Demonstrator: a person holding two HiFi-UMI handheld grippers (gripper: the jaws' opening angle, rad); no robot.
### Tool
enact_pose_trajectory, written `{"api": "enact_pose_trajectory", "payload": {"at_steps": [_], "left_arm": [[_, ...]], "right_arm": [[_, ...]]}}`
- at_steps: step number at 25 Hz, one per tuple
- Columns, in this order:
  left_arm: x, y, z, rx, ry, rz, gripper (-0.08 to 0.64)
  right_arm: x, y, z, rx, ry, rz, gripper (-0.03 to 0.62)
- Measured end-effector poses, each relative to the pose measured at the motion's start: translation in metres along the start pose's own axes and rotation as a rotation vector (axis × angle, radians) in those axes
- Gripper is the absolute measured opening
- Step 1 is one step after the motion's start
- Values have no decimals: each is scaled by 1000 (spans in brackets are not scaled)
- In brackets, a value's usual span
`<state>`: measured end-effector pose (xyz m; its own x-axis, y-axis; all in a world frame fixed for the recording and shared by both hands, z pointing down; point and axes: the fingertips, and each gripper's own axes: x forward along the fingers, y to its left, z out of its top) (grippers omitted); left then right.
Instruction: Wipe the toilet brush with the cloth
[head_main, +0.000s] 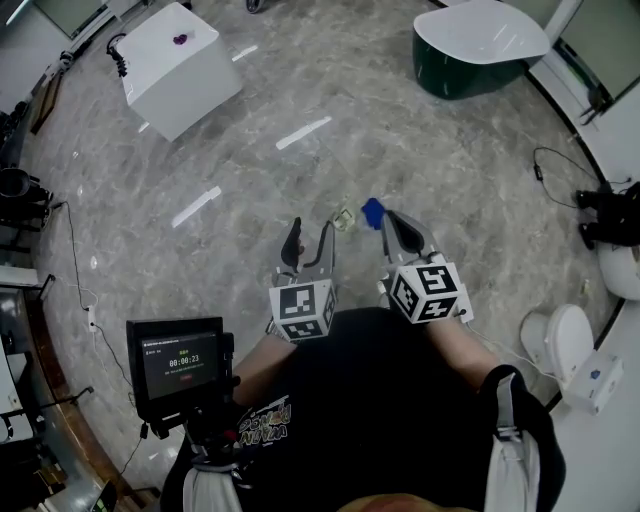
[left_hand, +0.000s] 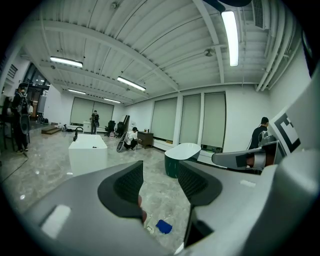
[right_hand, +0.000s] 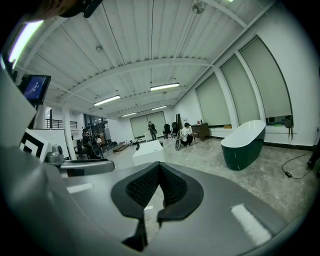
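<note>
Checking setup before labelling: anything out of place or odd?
A blue cloth lies on the bare floor in front of the person, with a small pale scrap beside it. Both look dropped. No toilet brush shows in any view.

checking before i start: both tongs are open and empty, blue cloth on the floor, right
Only the left tongs are open. The right tongs are shut, pads together, as the right gripper view shows. Both are empty, and the blue cloth lies on the floor.

The cloth (head_main: 373, 211) is blue, the floor (head_main: 330, 170) grey and veined, the bathtub (head_main: 455, 82) dark green with white inside.
</note>
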<state>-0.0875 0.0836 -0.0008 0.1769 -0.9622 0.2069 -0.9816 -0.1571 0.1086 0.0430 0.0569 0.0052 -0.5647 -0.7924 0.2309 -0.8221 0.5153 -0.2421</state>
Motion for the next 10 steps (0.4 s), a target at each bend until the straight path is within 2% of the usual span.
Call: {"api": "enact_pose_trajectory", "payload": {"at_steps": [10], "left_arm": [[1, 0, 0, 9, -2, 0, 218]], "right_arm": [[2, 1, -2, -6, 3, 8, 0]]}}
